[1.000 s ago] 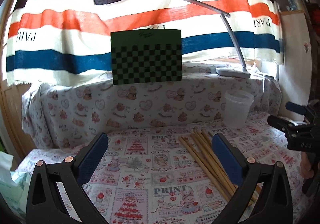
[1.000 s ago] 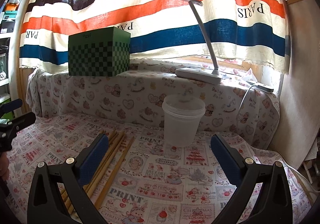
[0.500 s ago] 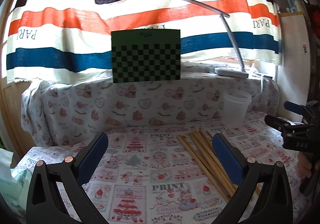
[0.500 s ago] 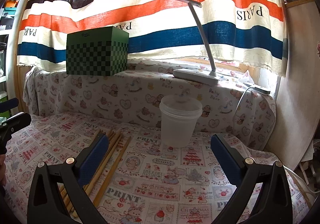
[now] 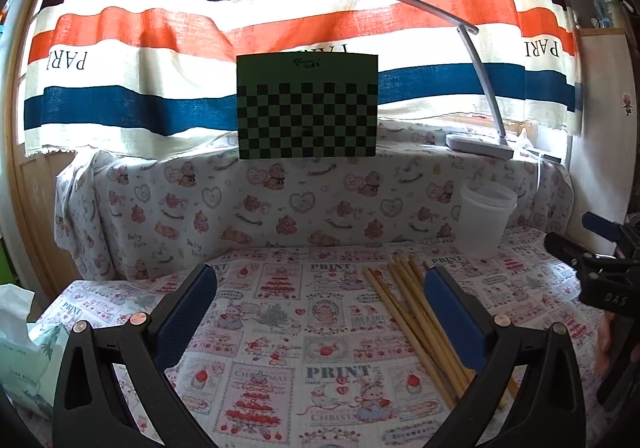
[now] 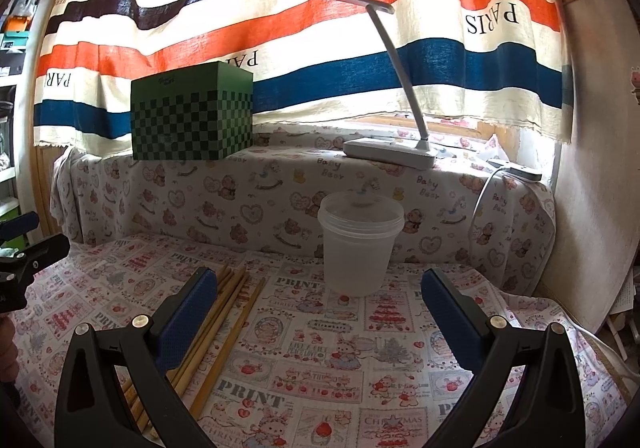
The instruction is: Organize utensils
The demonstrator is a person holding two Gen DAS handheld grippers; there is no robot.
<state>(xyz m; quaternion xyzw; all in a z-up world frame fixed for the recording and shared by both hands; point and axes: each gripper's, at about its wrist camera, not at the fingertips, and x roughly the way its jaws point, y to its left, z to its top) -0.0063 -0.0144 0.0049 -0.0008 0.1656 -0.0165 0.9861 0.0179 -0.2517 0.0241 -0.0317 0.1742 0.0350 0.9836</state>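
Several wooden chopsticks (image 5: 416, 318) lie side by side on the printed tablecloth, and the right wrist view has the same chopsticks (image 6: 224, 324) at lower left. A translucent plastic cup (image 6: 357, 244) stands upright behind them; this cup (image 5: 485, 222) is at the right in the left wrist view. My left gripper (image 5: 320, 290) hovers open over the cloth, its right finger overlapping the chopsticks. My right gripper (image 6: 318, 294) is open too, in front of the cup, nothing between its fingers. Each gripper appears at the edge of the other's view.
A green checkered box (image 5: 307, 106) and a white desk lamp (image 6: 390, 152) stand on the raised cloth-covered ledge behind. A striped curtain hangs at the back. A tissue pack (image 5: 20, 348) sits at the left edge. A white cable (image 6: 486, 188) trails down at the right.
Both cameras have pulled back and lifted slightly, so the cup and chopsticks look a little smaller and lower. Both grippers stayed open.
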